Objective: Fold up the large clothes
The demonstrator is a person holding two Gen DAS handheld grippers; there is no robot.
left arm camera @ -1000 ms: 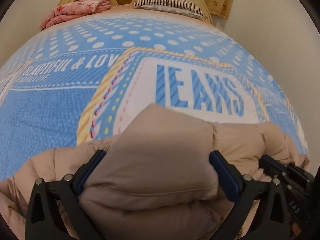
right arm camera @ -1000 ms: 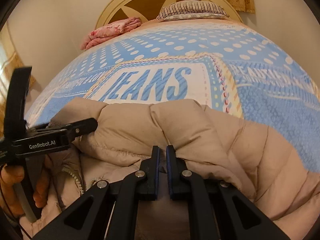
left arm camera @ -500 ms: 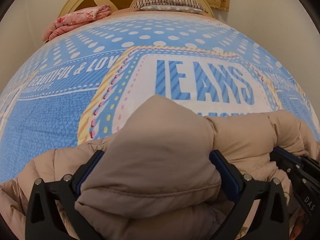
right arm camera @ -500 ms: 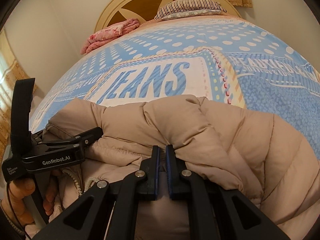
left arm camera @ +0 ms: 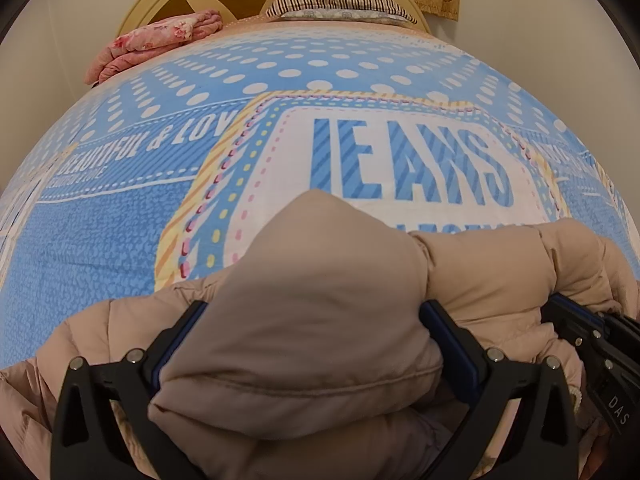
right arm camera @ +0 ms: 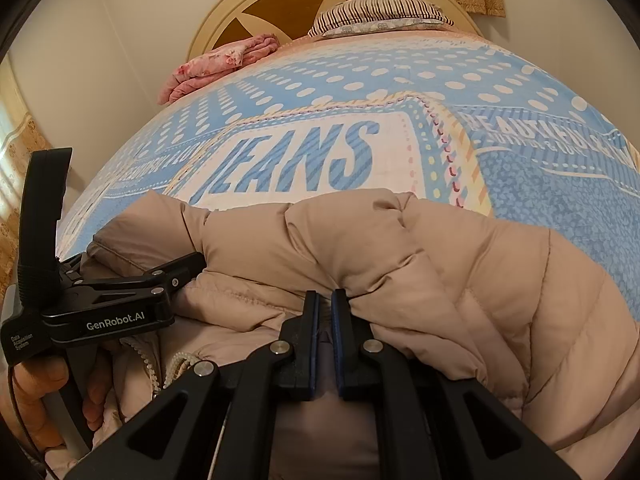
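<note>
A beige puffer jacket (left arm camera: pixel 500 280) lies bunched across the near end of the bed. Its hood (left arm camera: pixel 320 248) stands up as a thick bundle between the blue pads of my left gripper (left arm camera: pixel 313 308), which is shut on it with the jaws far apart. From the right wrist, that gripper (right arm camera: pixel 192 266) reaches in from the left, with a person's hand (right arm camera: pixel 36 392) on its handle. My right gripper (right arm camera: pixel 325 296) is shut on a thin fold of the jacket (right arm camera: pixel 440 260) near the zip (right arm camera: pixel 176 364). Its tip (left arm camera: pixel 560 304) enters the left wrist view at the right.
The bed carries a blue dotted cover (left arm camera: pixel 120 240) printed with "JEANS". A folded pink blanket (left arm camera: pixel 156 44) and a striped pillow (left arm camera: pixel 340 0) lie by the cream headboard (left arm camera: pixel 160 0). Walls close in on both sides of the bed.
The left gripper has tipped slightly with the hood, whose peak now sits a little higher against the cover. The right gripper has stayed put, still pinching the fold.
</note>
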